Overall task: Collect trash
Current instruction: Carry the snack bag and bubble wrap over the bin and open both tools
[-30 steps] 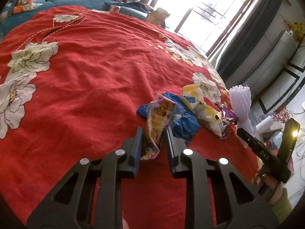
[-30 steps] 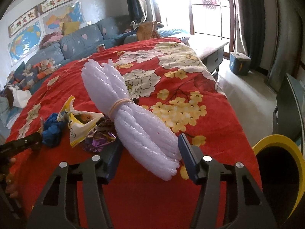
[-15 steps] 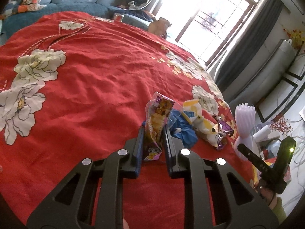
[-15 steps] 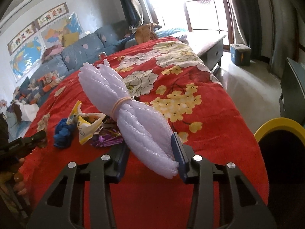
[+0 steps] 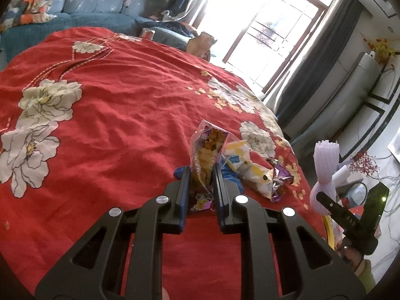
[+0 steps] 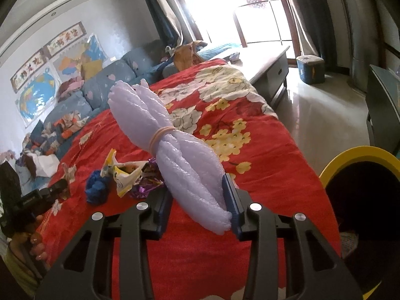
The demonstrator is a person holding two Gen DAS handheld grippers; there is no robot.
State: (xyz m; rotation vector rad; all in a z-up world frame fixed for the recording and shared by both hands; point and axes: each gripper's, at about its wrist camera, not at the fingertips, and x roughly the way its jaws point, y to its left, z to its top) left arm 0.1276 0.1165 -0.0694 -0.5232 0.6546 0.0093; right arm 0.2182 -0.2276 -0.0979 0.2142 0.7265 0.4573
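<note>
Pinching a crinkled snack wrapper (image 5: 208,160) upright between its pads, the left hand-held gripper (image 5: 202,175) is holding it just above the red flowered bedspread (image 5: 120,125), while the right hand-held gripper (image 6: 197,195), whose jaws have just been closing, is squeezing the near end of a lilac foam-net bundle (image 6: 170,145) tied at the waist with a rubber band (image 6: 160,136). The wrapper is thin and slick, so it is likely to slide out or fold over if the left hand swings fast. The bundle is gripped only at one end, with most of its length sticking out forward, so it is at risk of levering free or sweeping across the loose trash on the way to the bin. That trash, a yellow-and-white wrapper (image 6: 125,175), a purple foil wrapper (image 6: 147,185) and a crumpled blue piece (image 6: 97,187), is lying together on the bed between the two hands, not yet collected. The yellow-rimmed bin (image 6: 360,175) is standing beside the bed at the right, its mouth unobstructed, though the left hand is facing a reach across the right one to get there.
</note>
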